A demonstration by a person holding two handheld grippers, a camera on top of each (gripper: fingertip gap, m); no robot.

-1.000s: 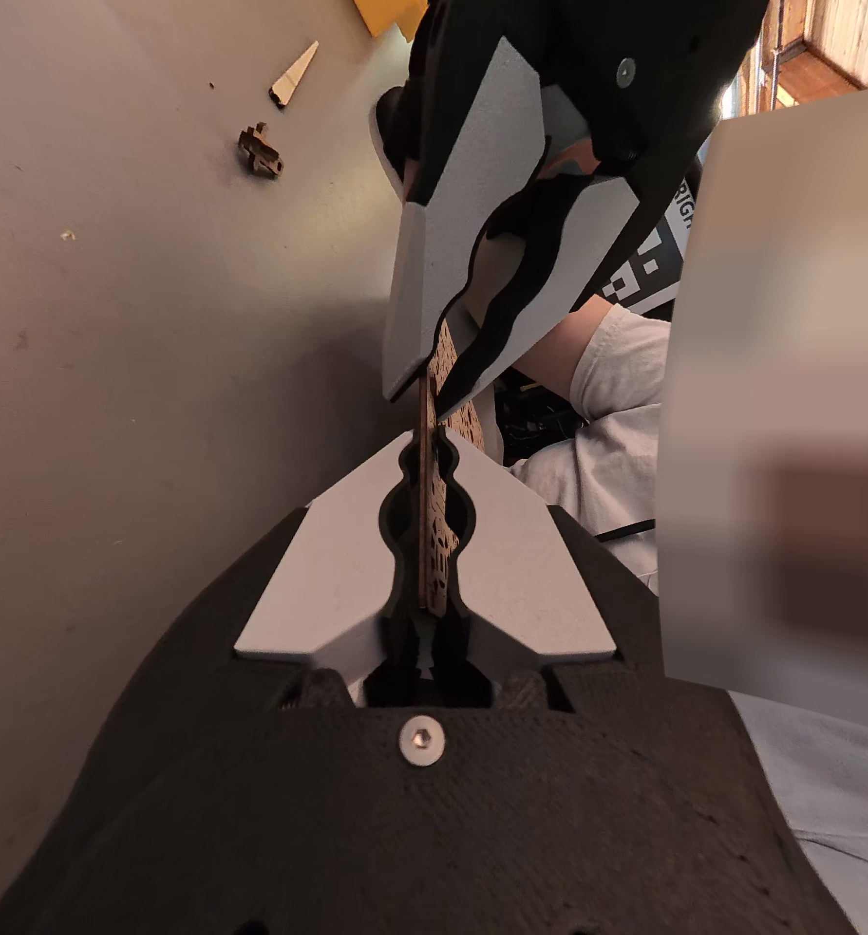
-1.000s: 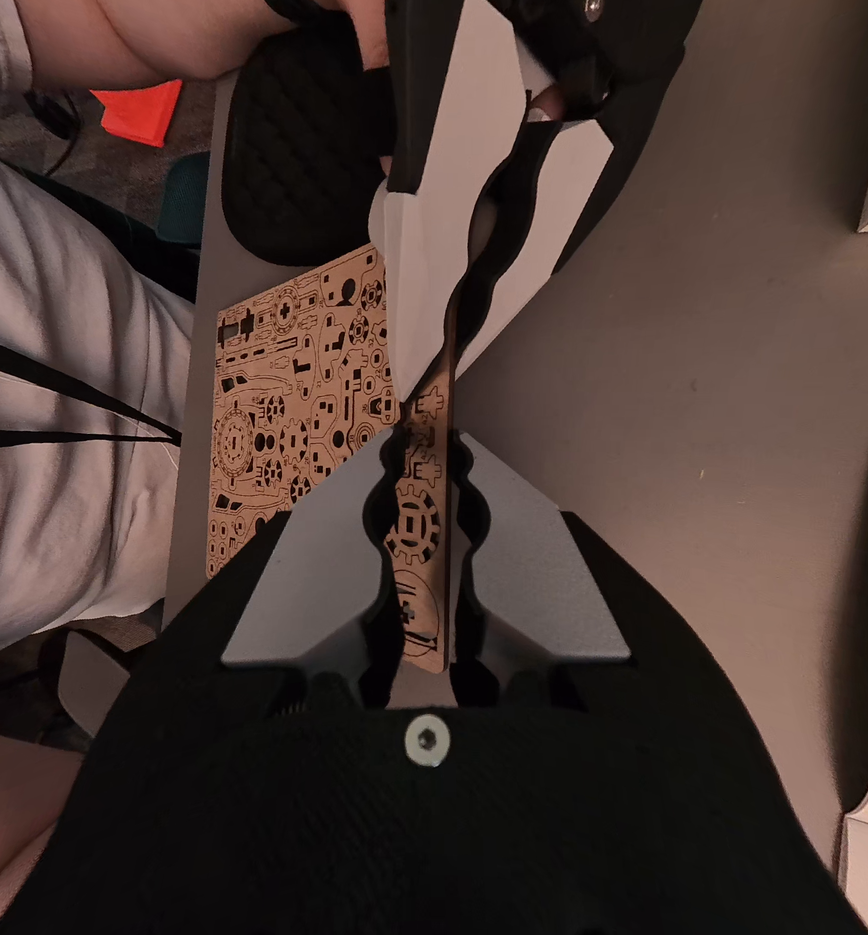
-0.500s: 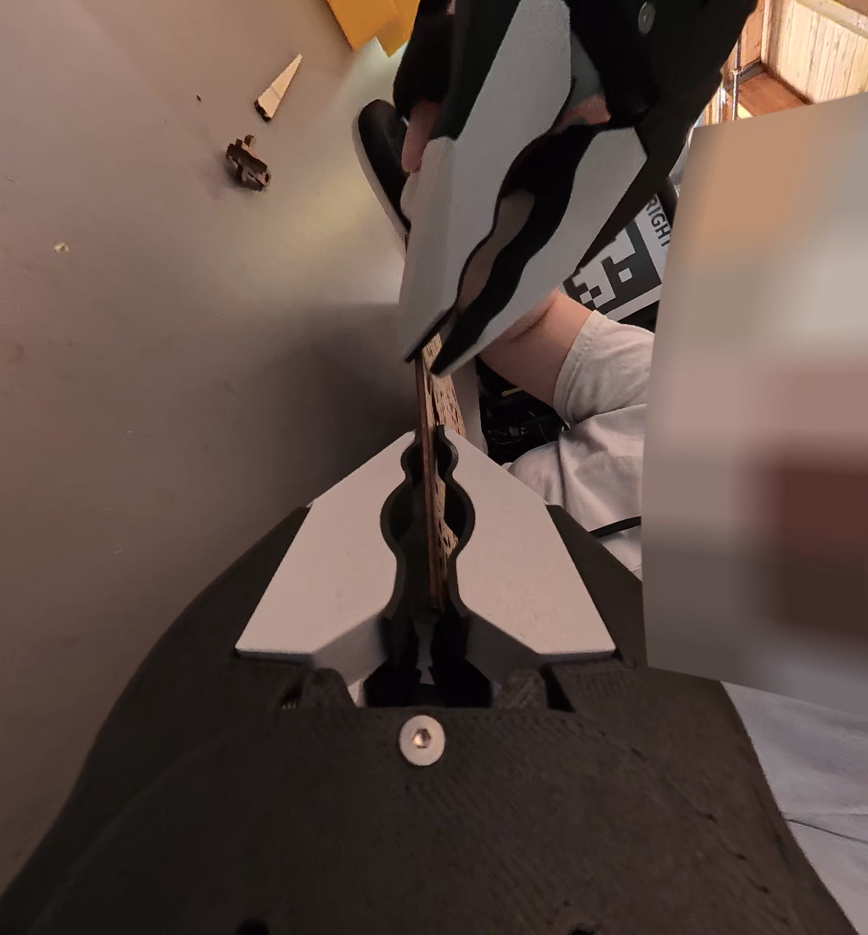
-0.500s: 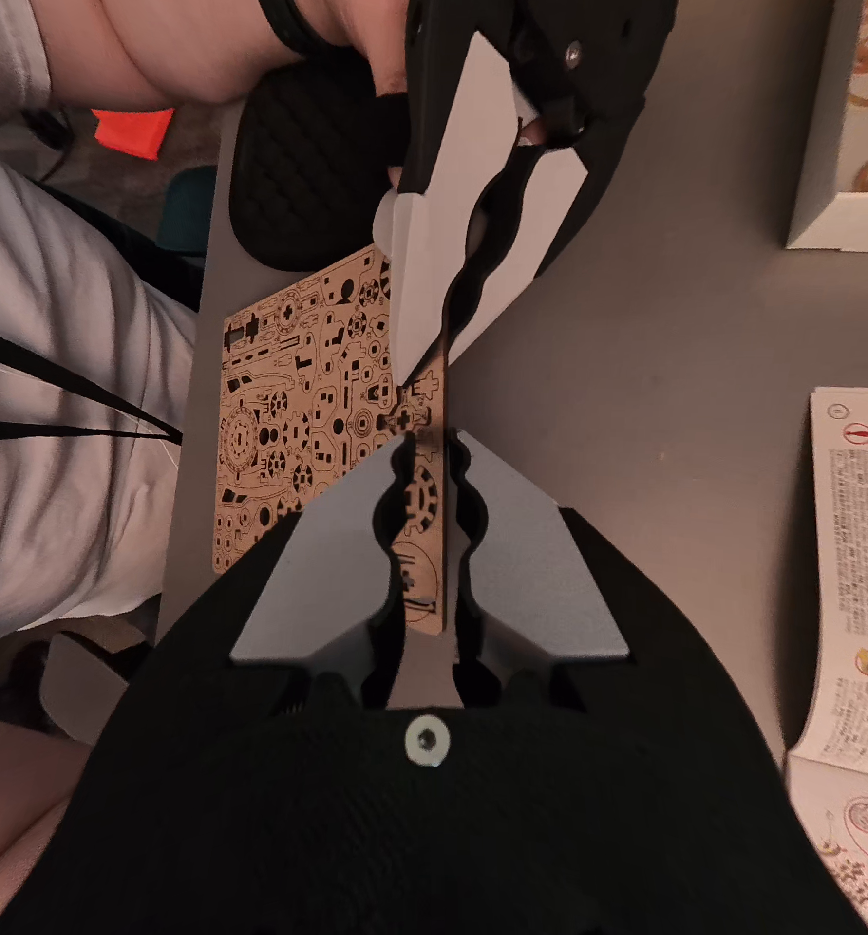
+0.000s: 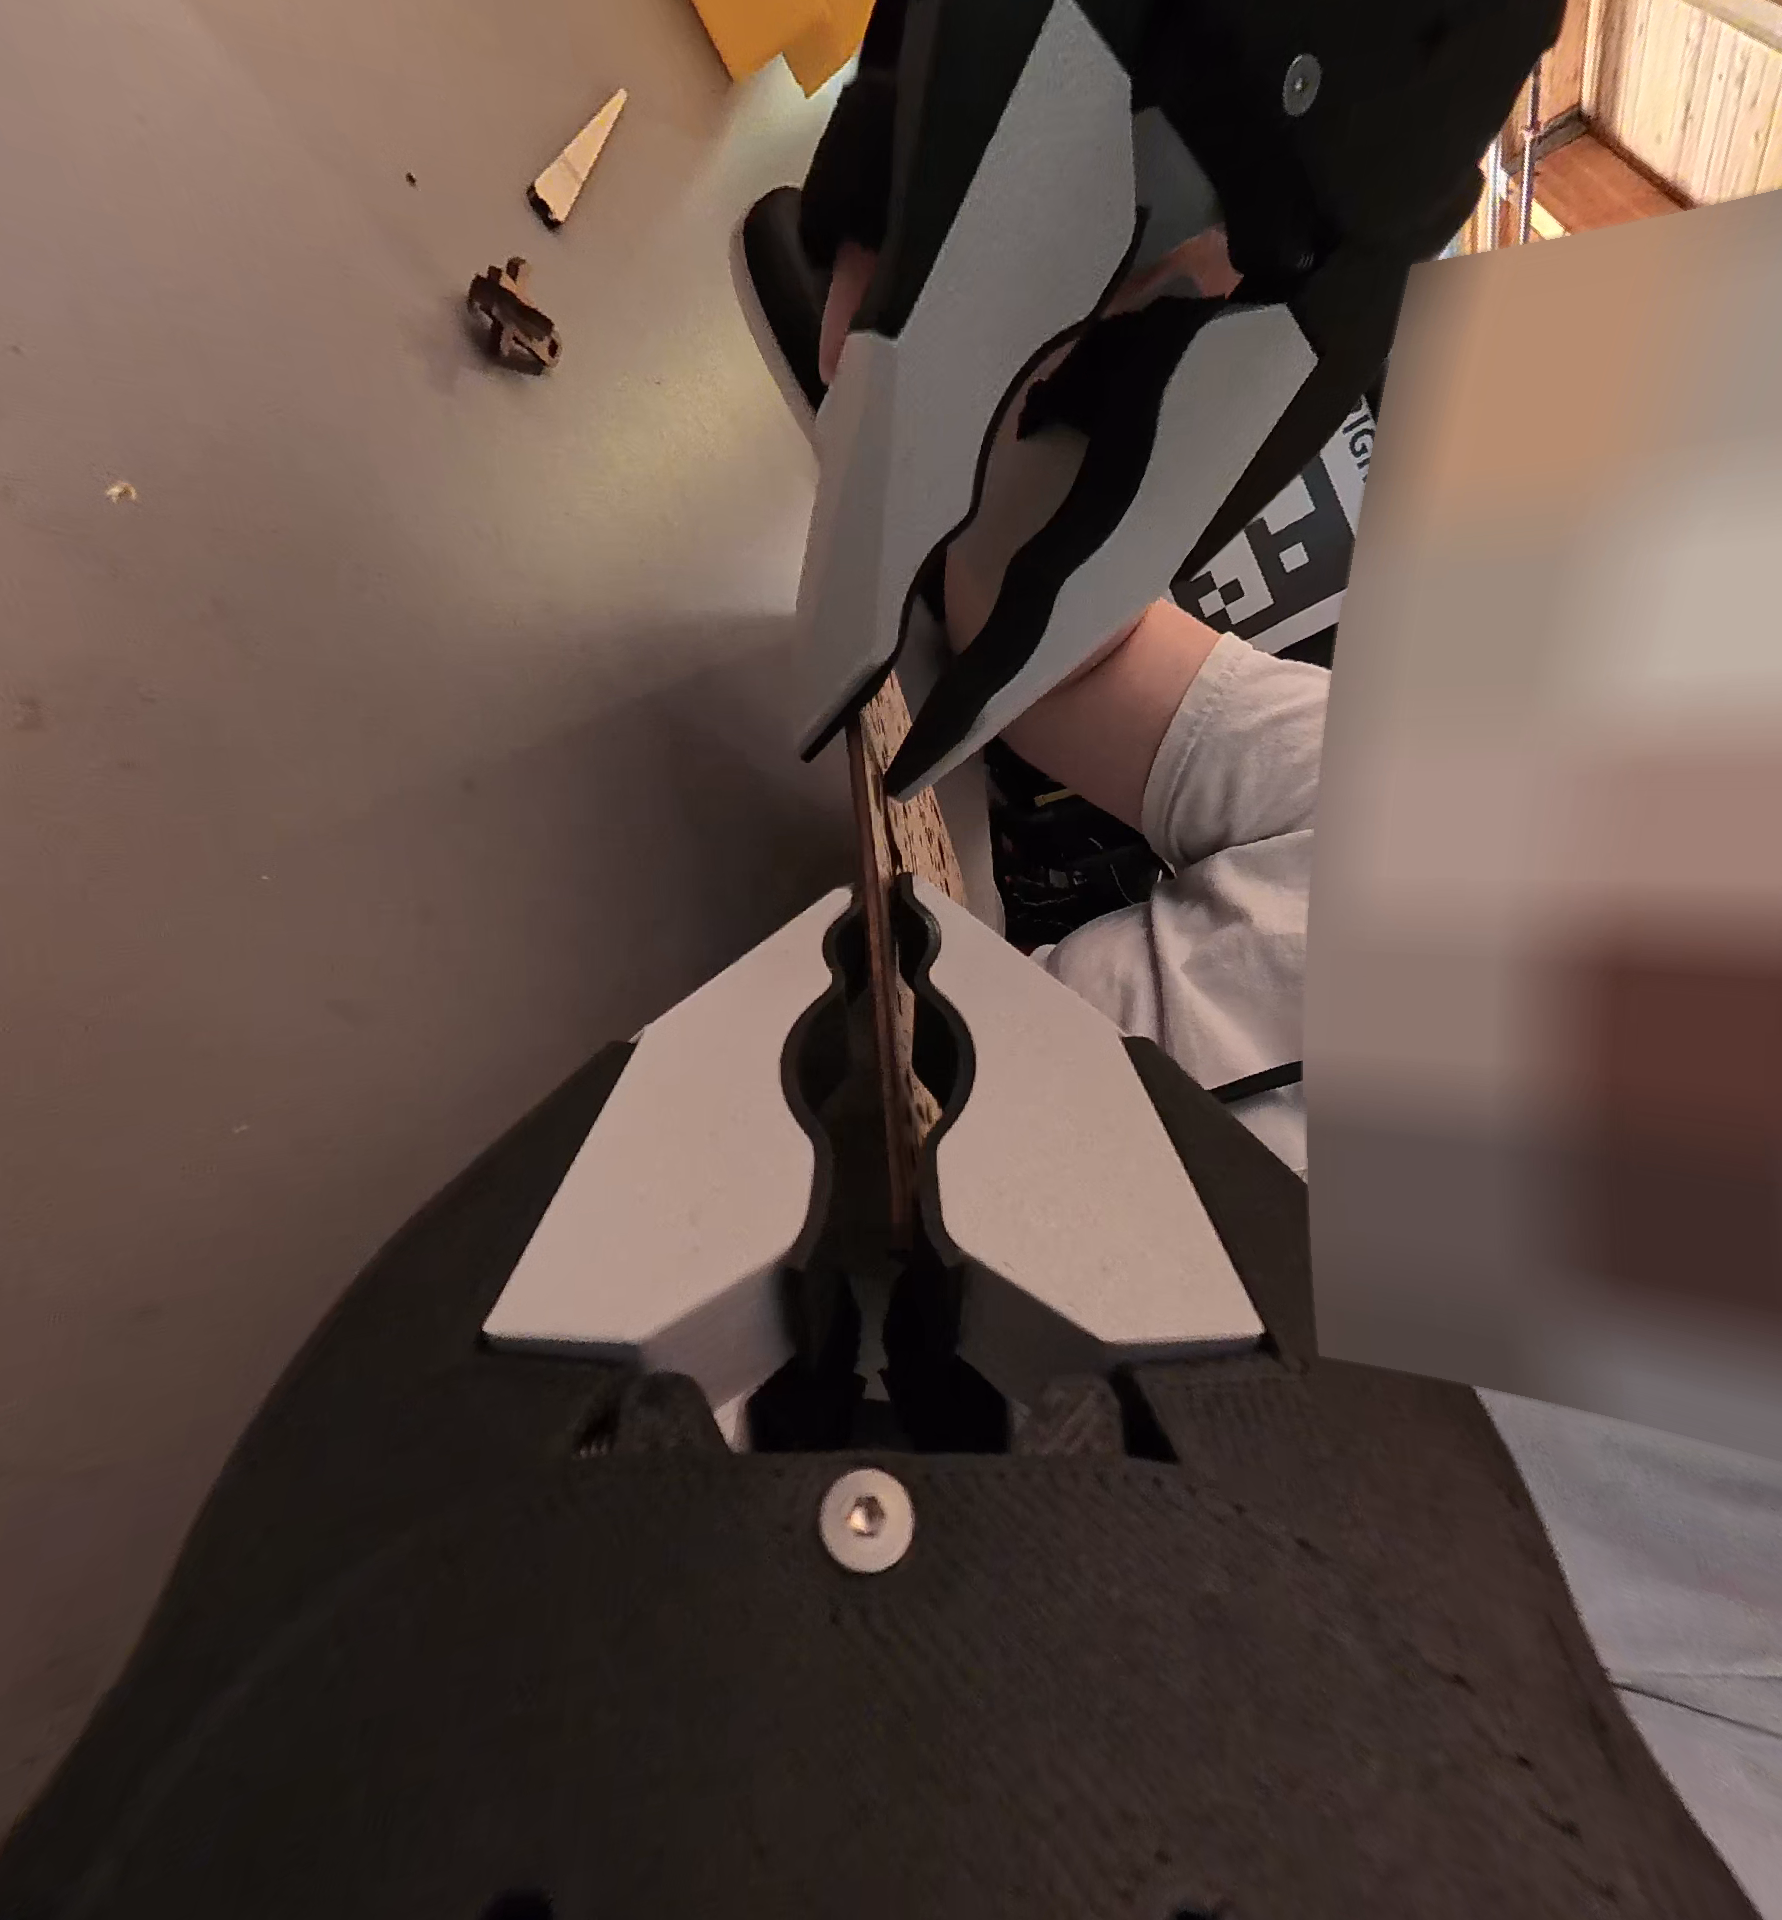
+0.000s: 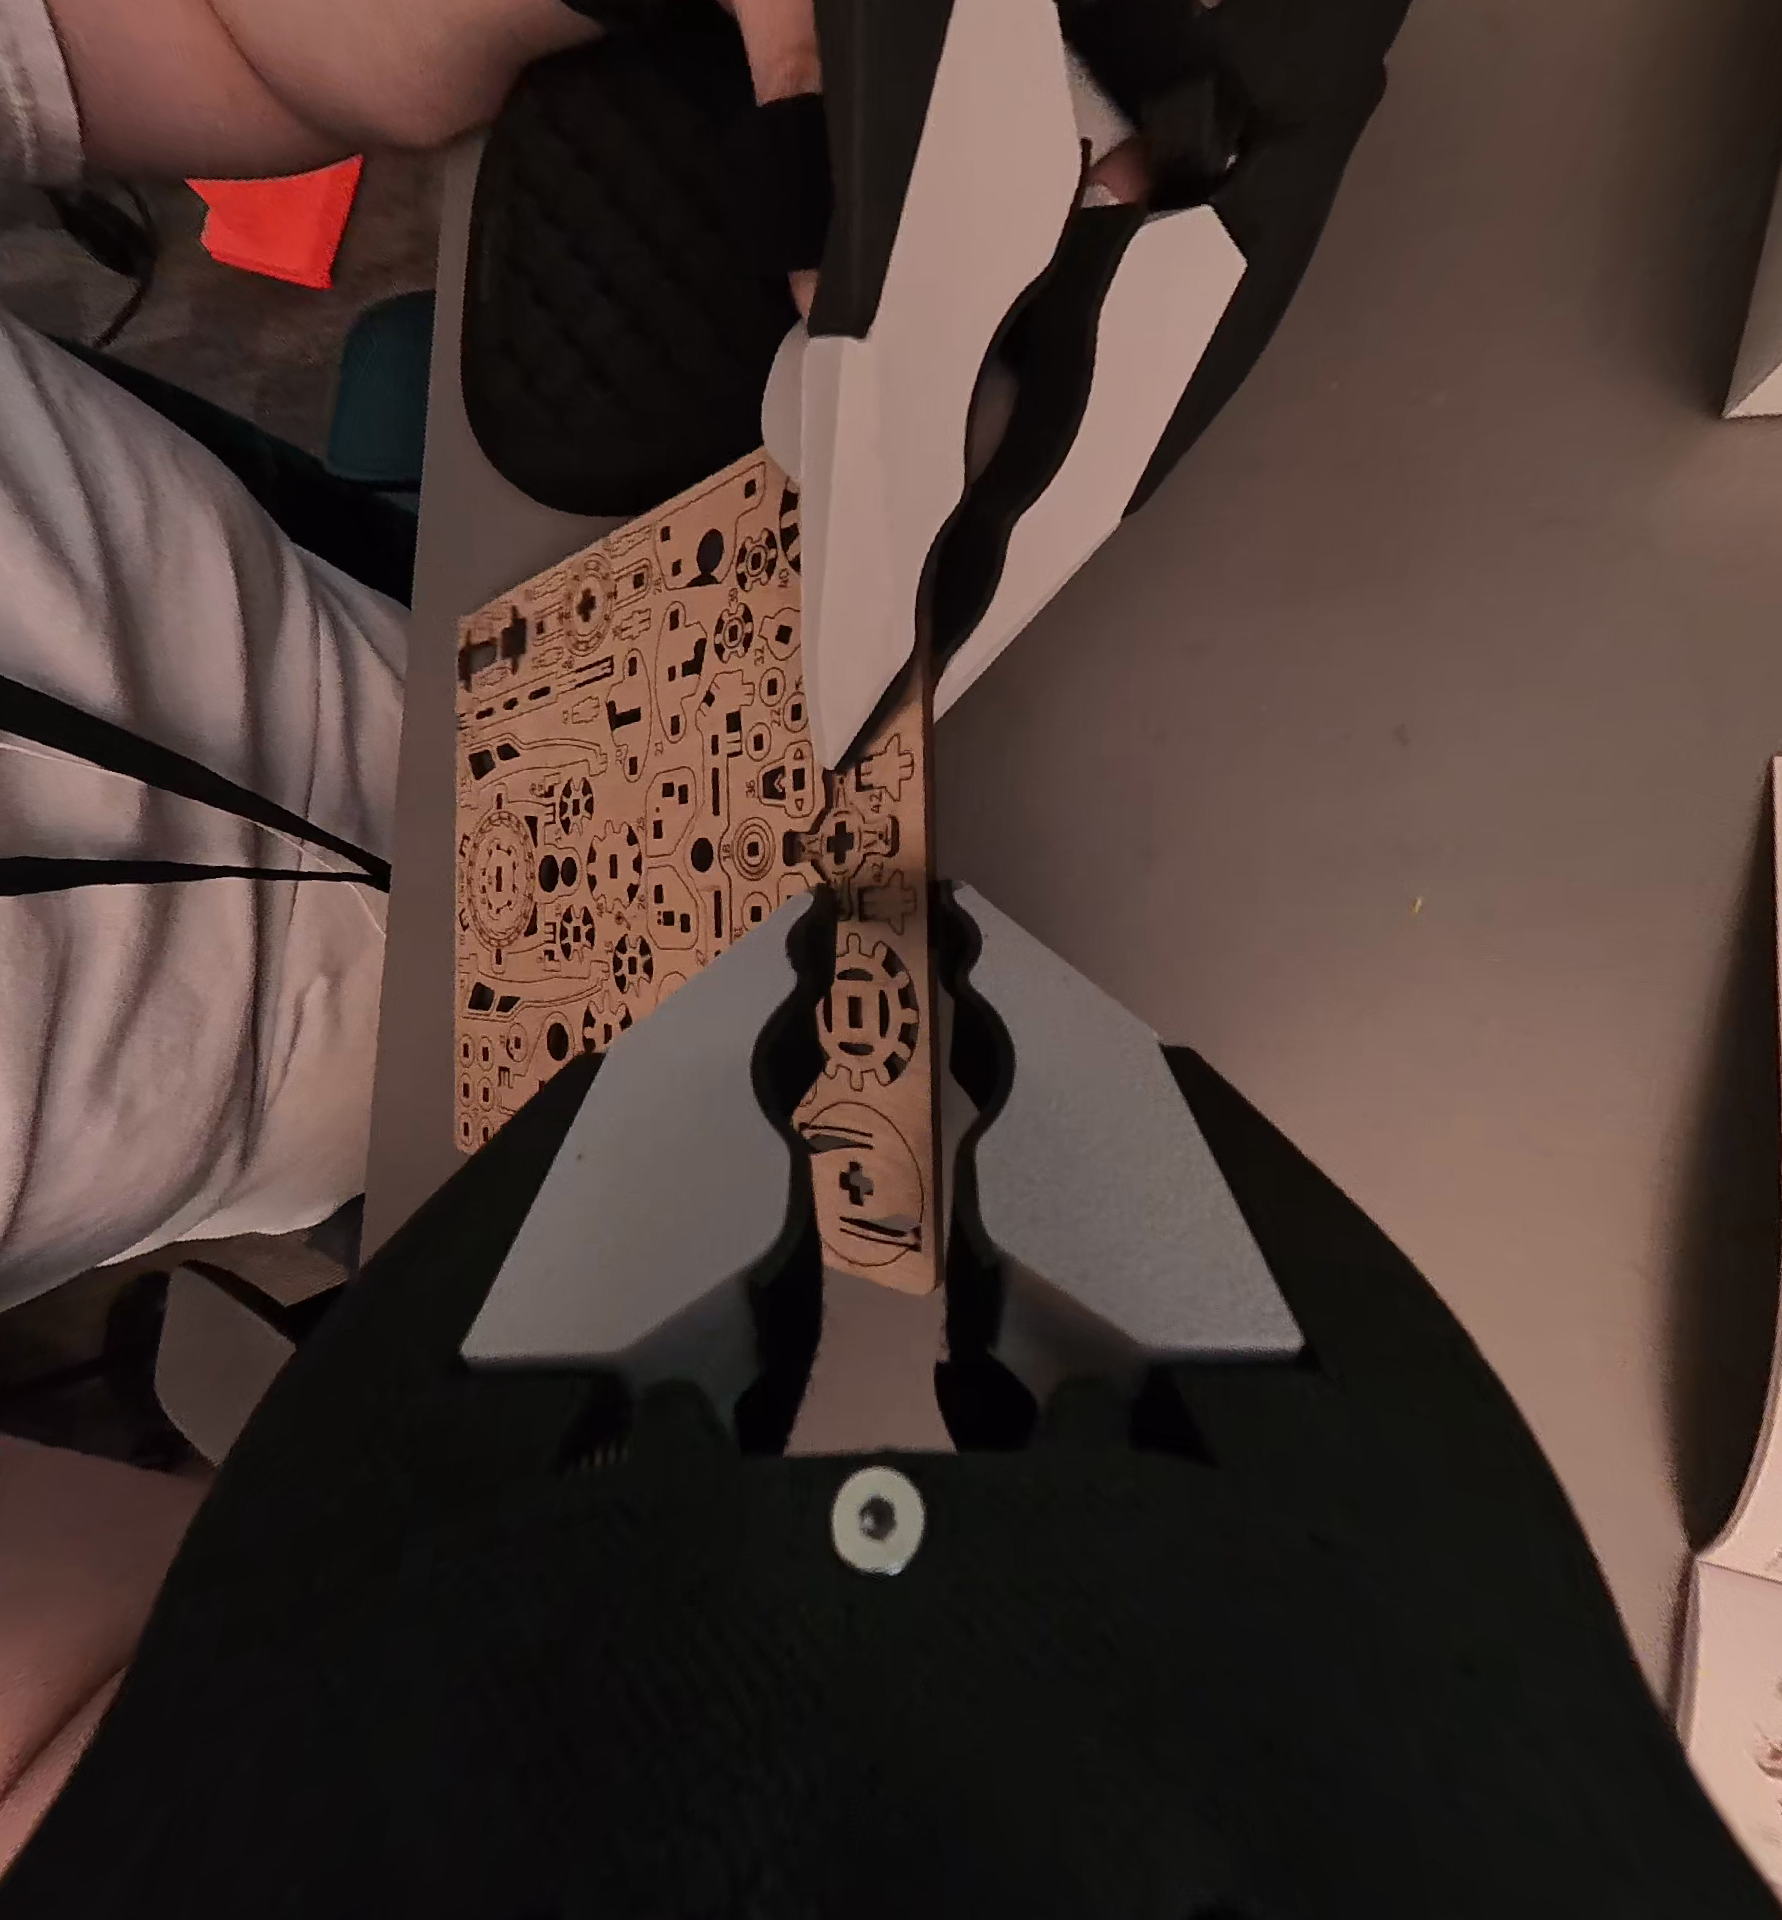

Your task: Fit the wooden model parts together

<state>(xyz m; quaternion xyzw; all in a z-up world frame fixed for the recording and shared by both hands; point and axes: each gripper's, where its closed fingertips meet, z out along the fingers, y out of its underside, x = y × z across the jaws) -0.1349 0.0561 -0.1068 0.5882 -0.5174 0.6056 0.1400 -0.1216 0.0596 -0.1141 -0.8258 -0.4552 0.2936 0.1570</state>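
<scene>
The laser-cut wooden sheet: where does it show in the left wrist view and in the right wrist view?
Left wrist view: wooden sheet seen edge-on at centre, a thin strip.
Right wrist view: wooden sheet seen face-on, centre-left, reaching over the grey table.
Shared landmark: in each view the other hand-held gripper comes down from the top to the sheet's far end.

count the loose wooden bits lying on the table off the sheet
2 in the left wrist view: a pale wedge-shaped piece near the top, and a dark cross-shaped piece just below it. The grippers may hide more.
</scene>
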